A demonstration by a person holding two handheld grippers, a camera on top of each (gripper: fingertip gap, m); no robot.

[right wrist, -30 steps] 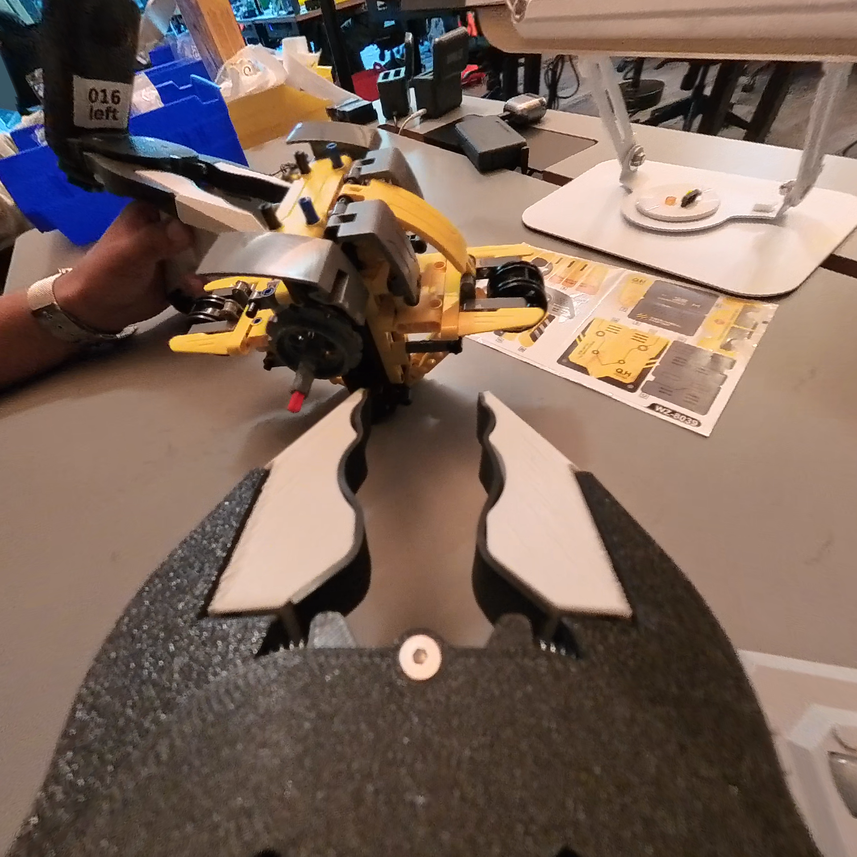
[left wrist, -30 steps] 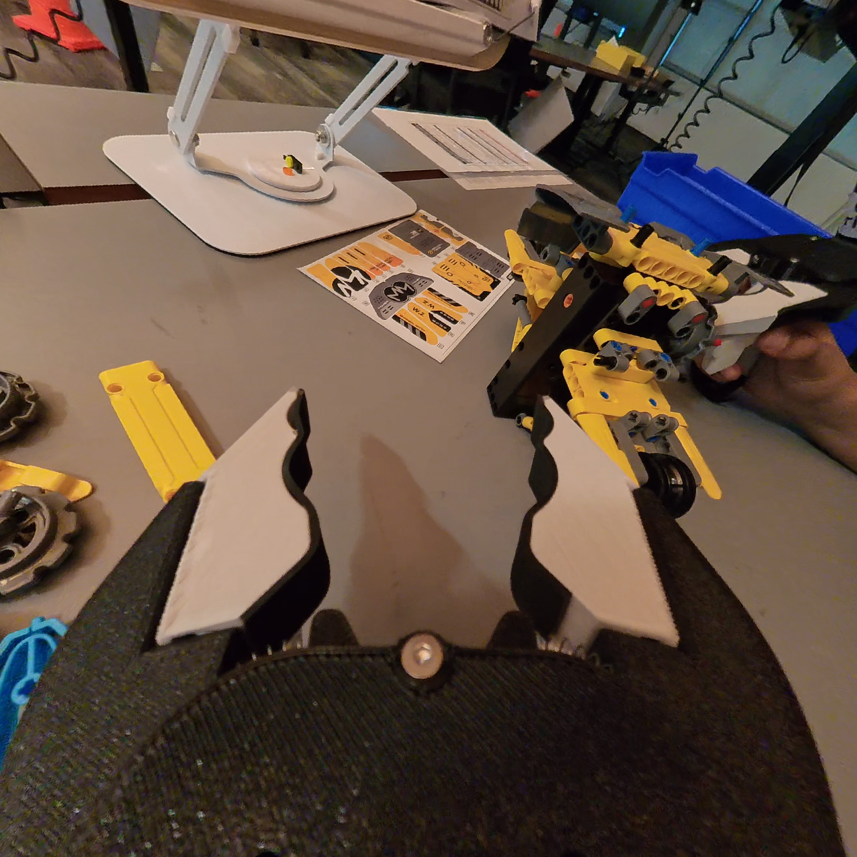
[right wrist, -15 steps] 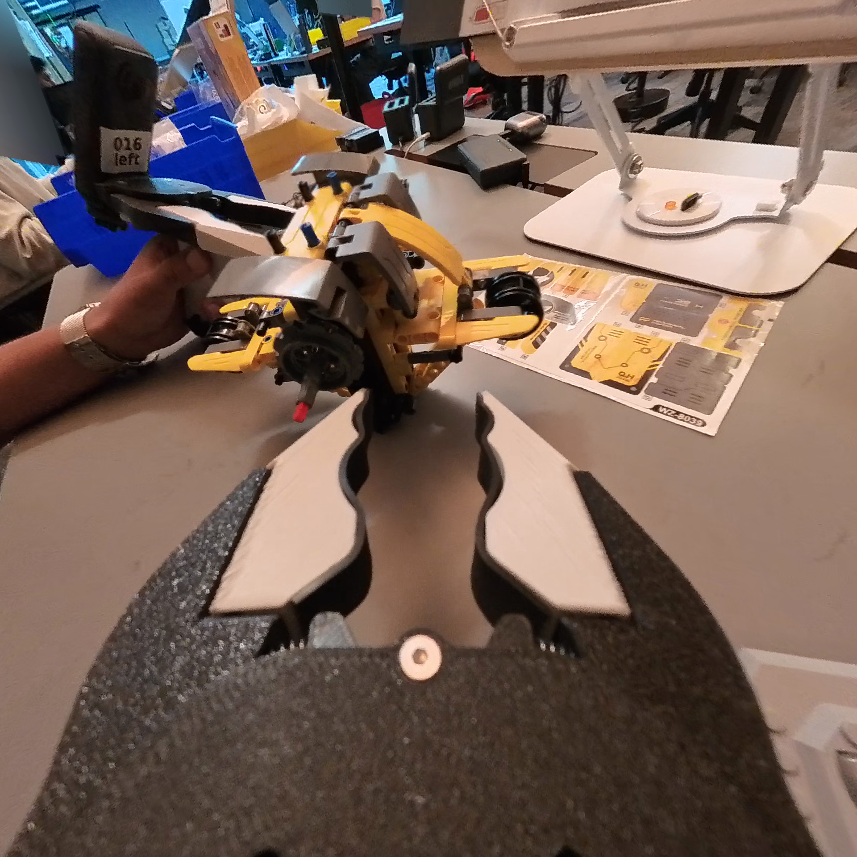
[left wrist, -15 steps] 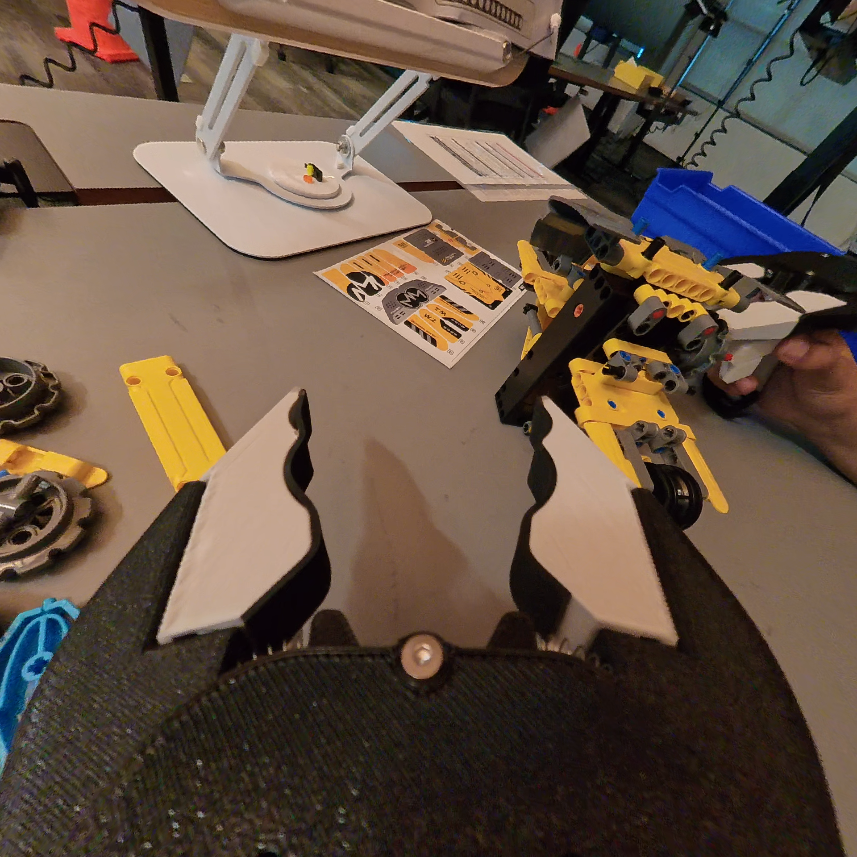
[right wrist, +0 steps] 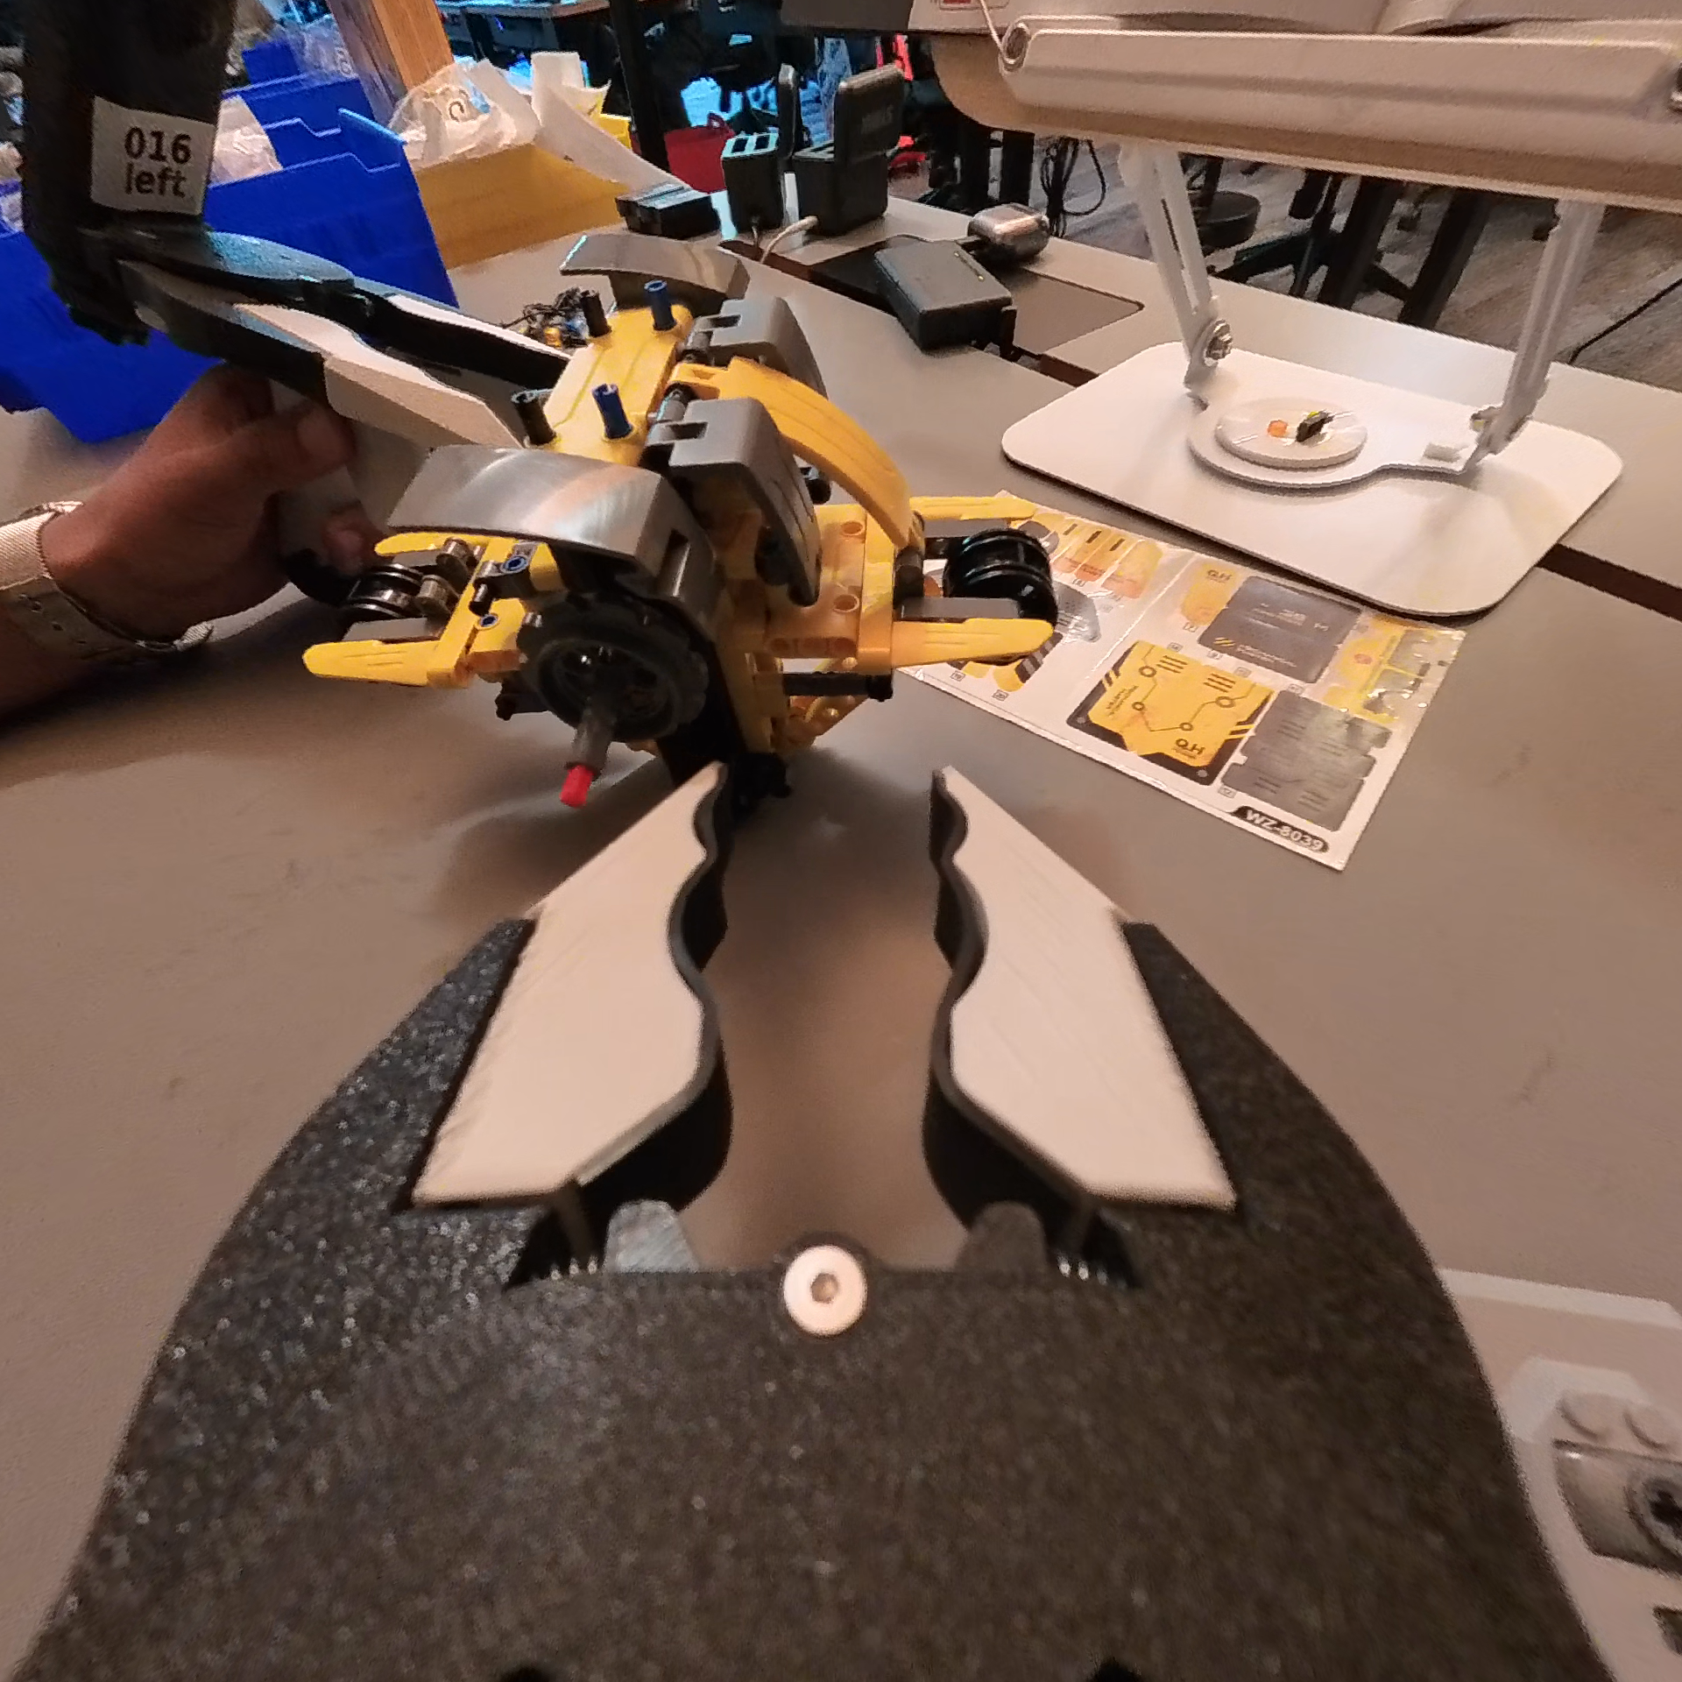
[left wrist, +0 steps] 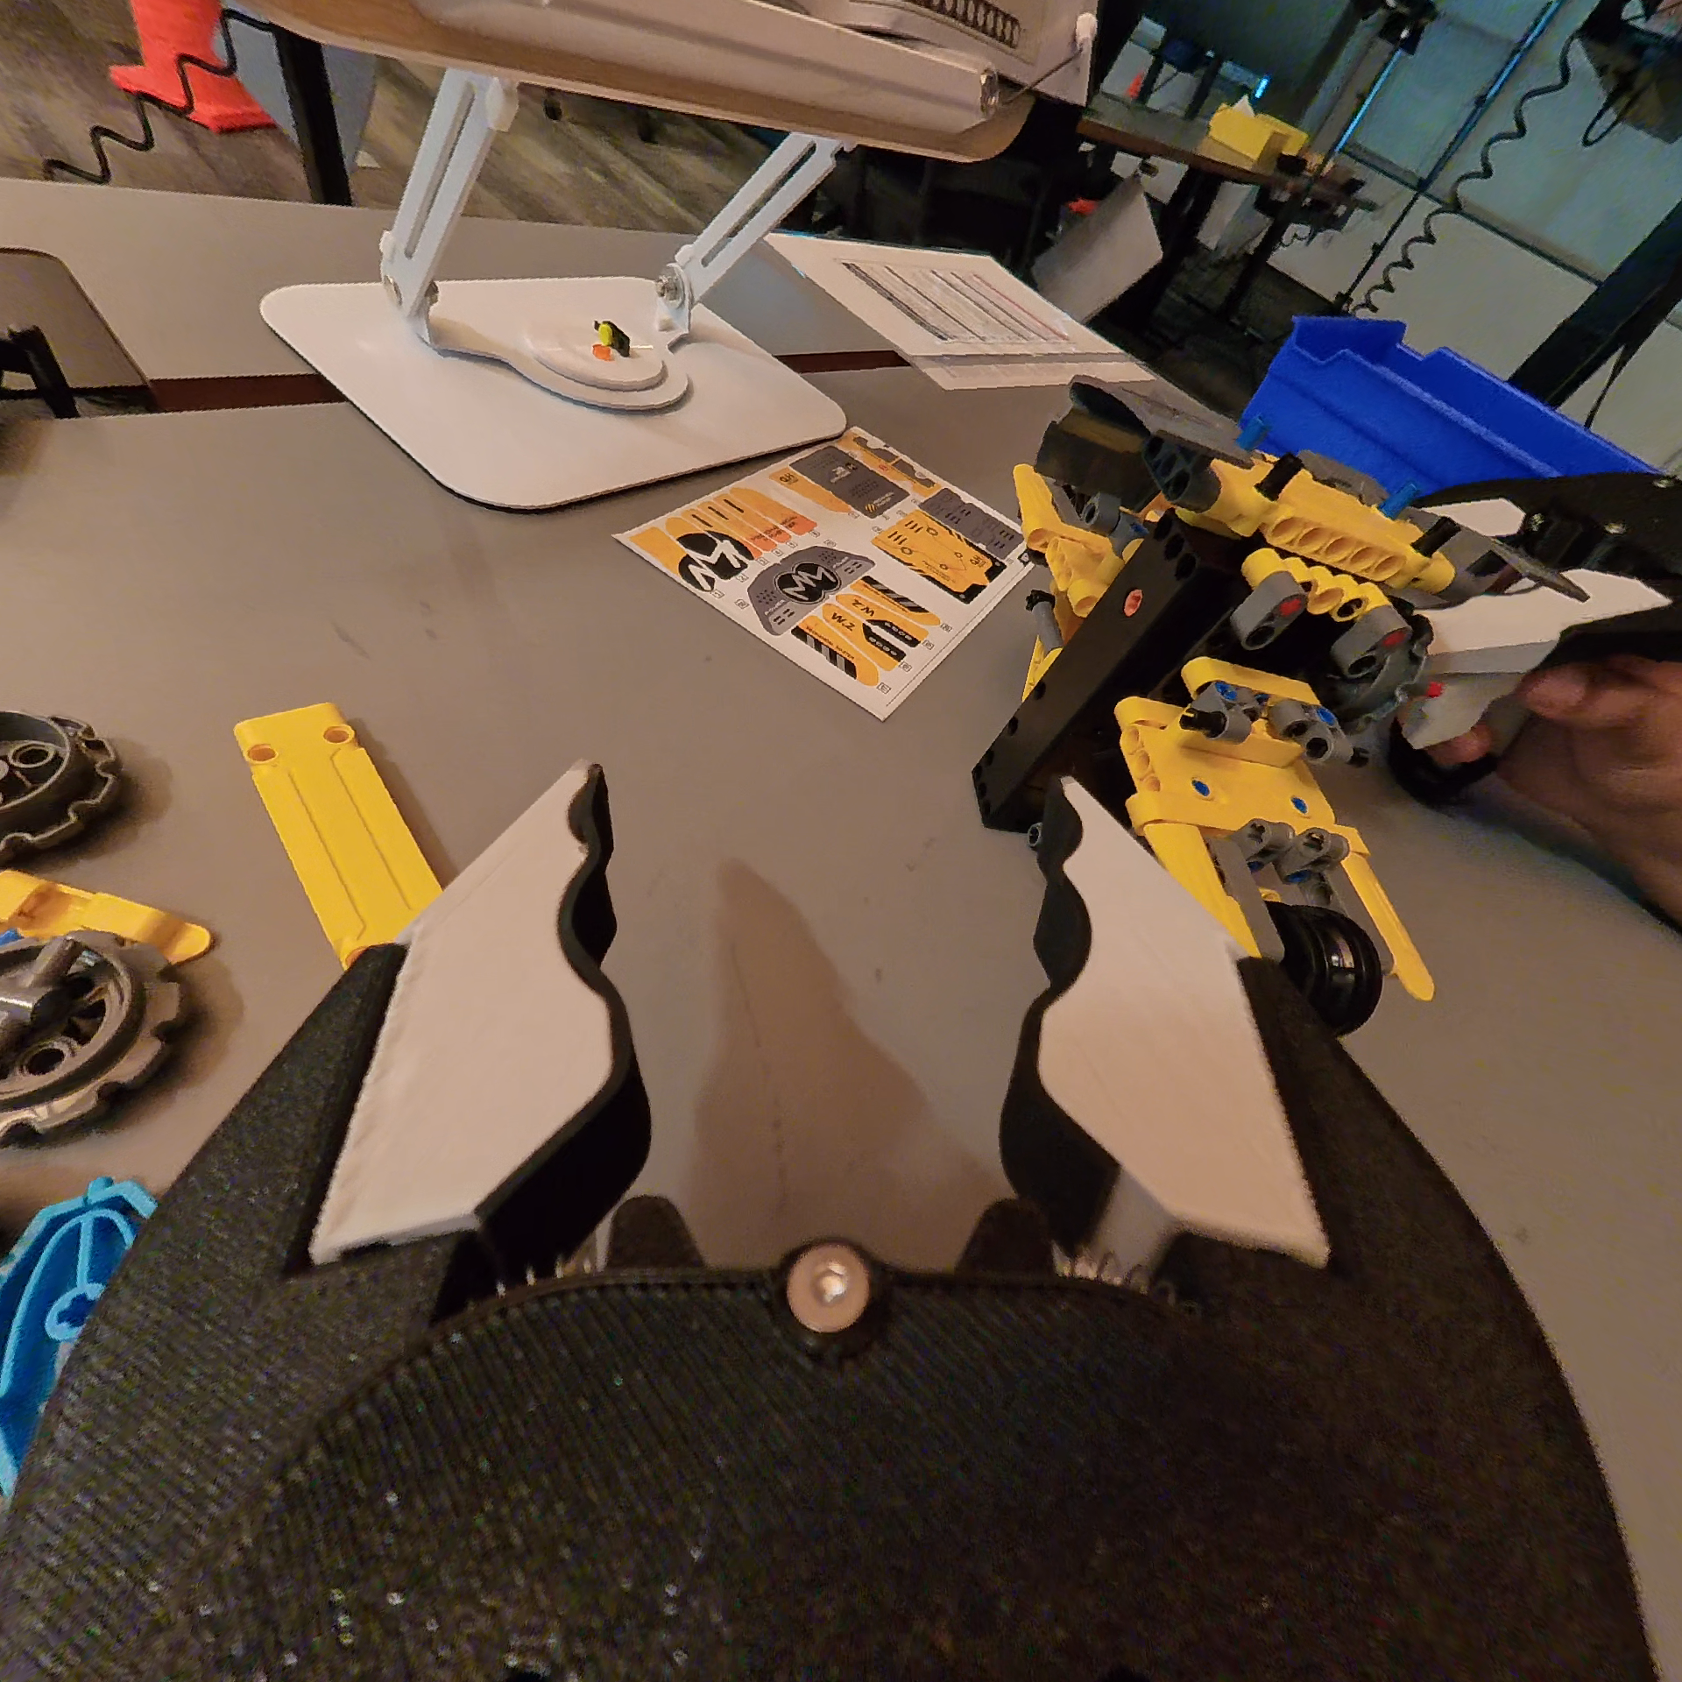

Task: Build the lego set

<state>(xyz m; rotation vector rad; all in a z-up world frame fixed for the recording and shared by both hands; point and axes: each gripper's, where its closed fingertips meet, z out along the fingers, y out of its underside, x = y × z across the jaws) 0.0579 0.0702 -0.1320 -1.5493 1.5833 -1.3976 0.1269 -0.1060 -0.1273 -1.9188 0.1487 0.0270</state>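
Observation:
A yellow, grey and black brick-built model (left wrist: 1320,537) stands tilted on the grey table (left wrist: 546,692). My left gripper (left wrist: 819,783) is open and empty, low over the table, with its right fingertip just beside the model's black beam. My right gripper (right wrist: 830,775) is open and empty, with its tips just short of the model (right wrist: 819,437) near a wheel with a red-tipped axle. A further hand-held gripper (right wrist: 364,355) presses on the model's far side, held by a hand (right wrist: 182,519). It also shows in the left wrist view (left wrist: 1547,619).
A sticker sheet (left wrist: 837,564) lies by the model, and a white stand base (left wrist: 546,400) sits behind it. A flat yellow piece (left wrist: 337,819), two grey gears (left wrist: 73,1028) and a blue part (left wrist: 55,1274) lie at the left. A blue bin (left wrist: 1411,410) stands behind the model. The flat yellow piece (left wrist: 337,819) lies some 7 cm from my left tips, 30 cm from my right tips.
Both my grippers stay open and nearly still. The left view has shifted slightly, so the stand and loose parts sit a little farther right. The far gripper keeps hold of the model.

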